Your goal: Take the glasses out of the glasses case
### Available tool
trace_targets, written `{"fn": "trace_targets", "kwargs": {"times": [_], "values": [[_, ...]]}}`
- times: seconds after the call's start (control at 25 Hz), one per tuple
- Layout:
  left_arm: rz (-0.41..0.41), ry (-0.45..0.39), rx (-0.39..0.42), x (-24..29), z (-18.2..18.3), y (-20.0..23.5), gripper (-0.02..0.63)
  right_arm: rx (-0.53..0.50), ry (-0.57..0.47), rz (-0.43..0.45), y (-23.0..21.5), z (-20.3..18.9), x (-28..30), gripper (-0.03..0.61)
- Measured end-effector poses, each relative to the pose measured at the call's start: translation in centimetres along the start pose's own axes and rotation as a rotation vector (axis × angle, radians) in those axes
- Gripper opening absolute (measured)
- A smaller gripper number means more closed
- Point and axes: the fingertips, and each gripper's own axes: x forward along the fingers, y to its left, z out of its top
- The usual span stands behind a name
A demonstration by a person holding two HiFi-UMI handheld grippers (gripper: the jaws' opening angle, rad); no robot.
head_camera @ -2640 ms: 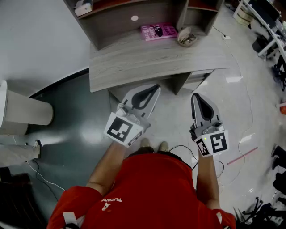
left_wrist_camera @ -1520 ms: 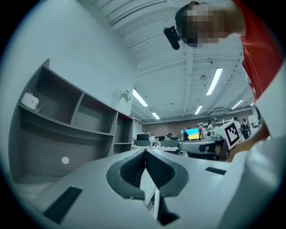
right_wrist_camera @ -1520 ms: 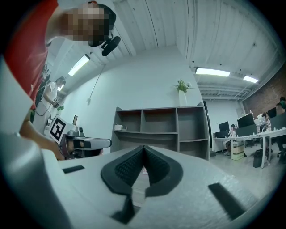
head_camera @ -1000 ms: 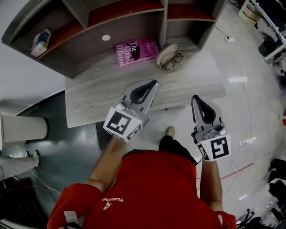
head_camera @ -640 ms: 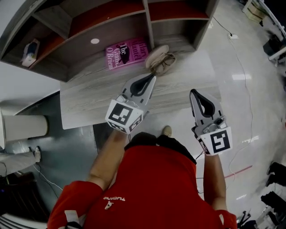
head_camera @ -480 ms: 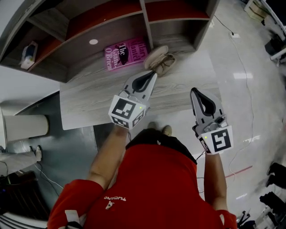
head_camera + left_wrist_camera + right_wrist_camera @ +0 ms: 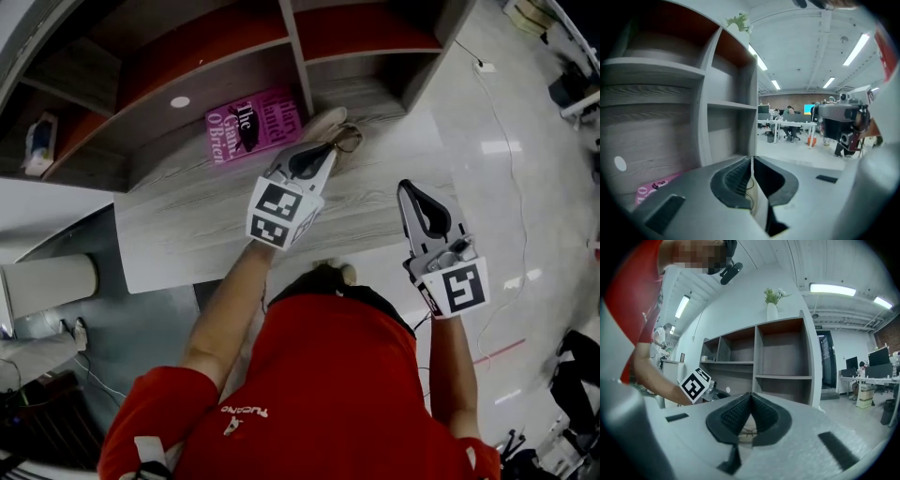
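- My left tongs [image 7: 325, 153] are pinched shut on nothing, tips just short of the glasses case [image 7: 322, 121]
- The glasses [image 7: 349, 139] lie in it, just beyond
- My right tongs [image 7: 406, 188] are also closed and empty, well back

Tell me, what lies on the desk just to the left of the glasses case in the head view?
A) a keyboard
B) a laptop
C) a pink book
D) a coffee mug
C: a pink book lies flat on the grey desk, right beside the tan glasses case; no laptop, mug or keyboard shows on it.
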Motion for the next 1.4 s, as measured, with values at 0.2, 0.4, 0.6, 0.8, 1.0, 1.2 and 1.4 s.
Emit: {"fn": "trace_targets", "kwargs": {"times": [0.2,0.4,0.6,0.8,1.0,1.2,1.4], "values": [[-0.054,0.100,-0.007,2.2,-2.3,0.8,0.012,0.007,0.017,-0.021,-0.5,-0.4,2.3,0.005],[-0.072,0.198,-0.004,3.7,-4.1,1.5,0.025,0.013,0.034,-0.013,-0.9,-1.4,3.6,0.005],[-0.075,0.290,-0.002,5.1,-5.4,1.9,0.110,0.046,0.071,0.024,-1.9,-2.5,4.0,0.005],[-0.061,0.414,0.043,6.7,-7.0,2.6,0.121,0.041,0.037,0.056,-3.8,-2.5,4.1,0.005],[-0.048,0.507,0.108,8.0,-7.9,3.1,0.123,0.059,0.035,0.076,-4.7,-3.3,3.8,0.005],[-0.020,0.594,0.187,8.5,-8.7,3.4,0.123,0.103,0.067,0.084,-5.1,-4.5,3.3,0.005],[-0.020,0.686,0.286,8.8,-9.9,2.9,0.123,0.123,0.072,0.085,-6.0,-5.3,2.8,0.005]]}}
